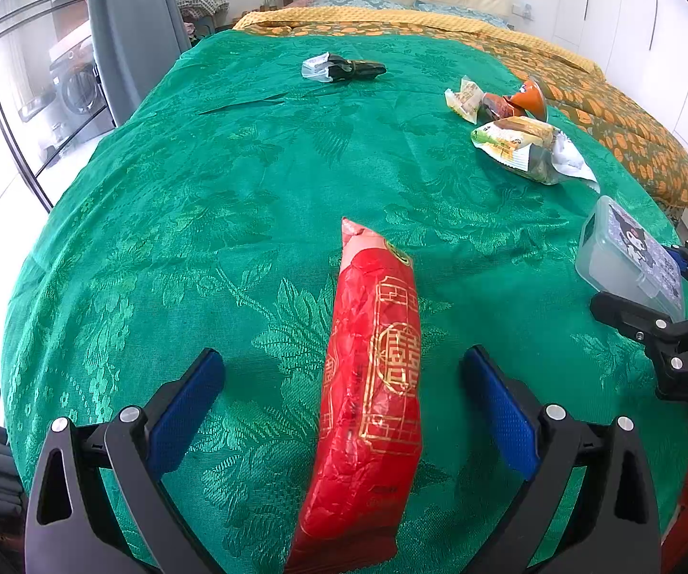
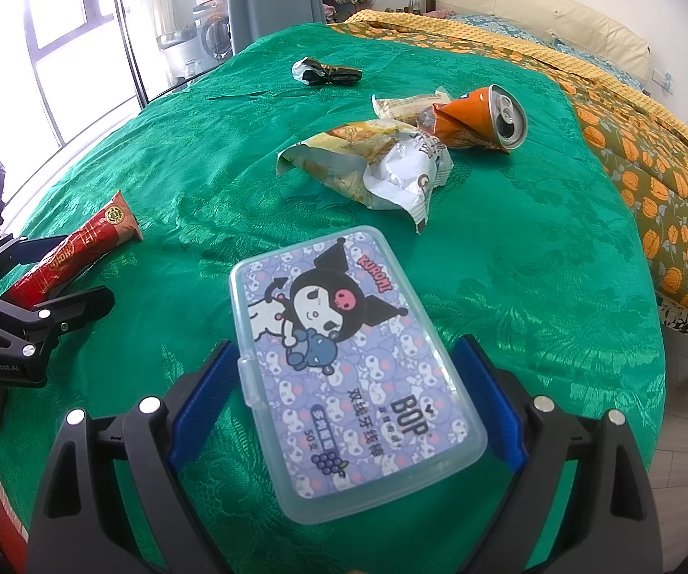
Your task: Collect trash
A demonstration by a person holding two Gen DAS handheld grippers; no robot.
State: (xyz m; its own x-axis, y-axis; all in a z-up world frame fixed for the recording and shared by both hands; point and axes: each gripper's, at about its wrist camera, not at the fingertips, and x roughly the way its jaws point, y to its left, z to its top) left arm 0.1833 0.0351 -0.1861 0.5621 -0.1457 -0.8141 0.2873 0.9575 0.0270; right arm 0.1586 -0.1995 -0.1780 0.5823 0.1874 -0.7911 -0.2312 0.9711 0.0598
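L gripper [image 1: 344,382] wide round red wrapper [image 1: 368,382]

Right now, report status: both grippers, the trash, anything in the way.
Left gripper open, straddling red wrapper. Right gripper open around plastic box. Crushed can, snack bags, black wrapper uncollected. Path clear.

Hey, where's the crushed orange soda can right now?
The crushed orange soda can lies on the green bedspread at the far right in both views, touching the pale snack wrappers, beyond the crumpled chip bag.
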